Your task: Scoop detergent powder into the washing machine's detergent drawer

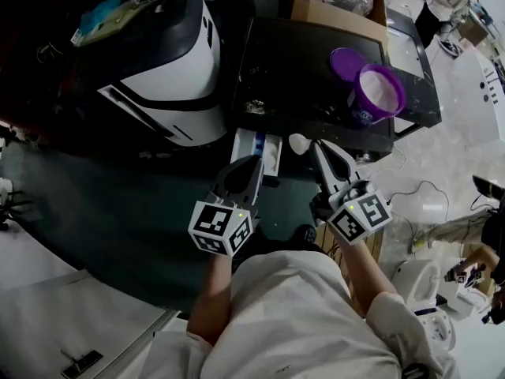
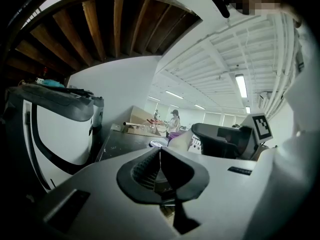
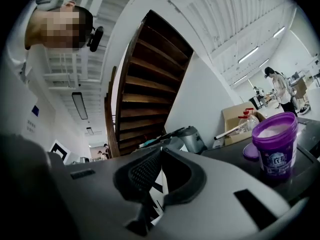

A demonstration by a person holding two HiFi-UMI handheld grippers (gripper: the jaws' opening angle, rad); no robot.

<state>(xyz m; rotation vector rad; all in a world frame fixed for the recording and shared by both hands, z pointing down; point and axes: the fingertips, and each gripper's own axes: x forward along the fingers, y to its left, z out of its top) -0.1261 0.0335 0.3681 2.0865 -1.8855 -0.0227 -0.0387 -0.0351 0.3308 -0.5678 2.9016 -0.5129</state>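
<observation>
In the head view the white detergent drawer is pulled out from the black washing machine. An open purple tub of white powder stands on the machine's top, its lid beside it. My right gripper is shut on a white scoop, which hangs just right of the drawer's front. My left gripper is shut on nothing, its tips at the drawer's front edge.
A white and black appliance stands left of the washing machine. A cardboard box with a bottle sits behind it. Cables and a small white device lie on the floor at the right, where other people stand.
</observation>
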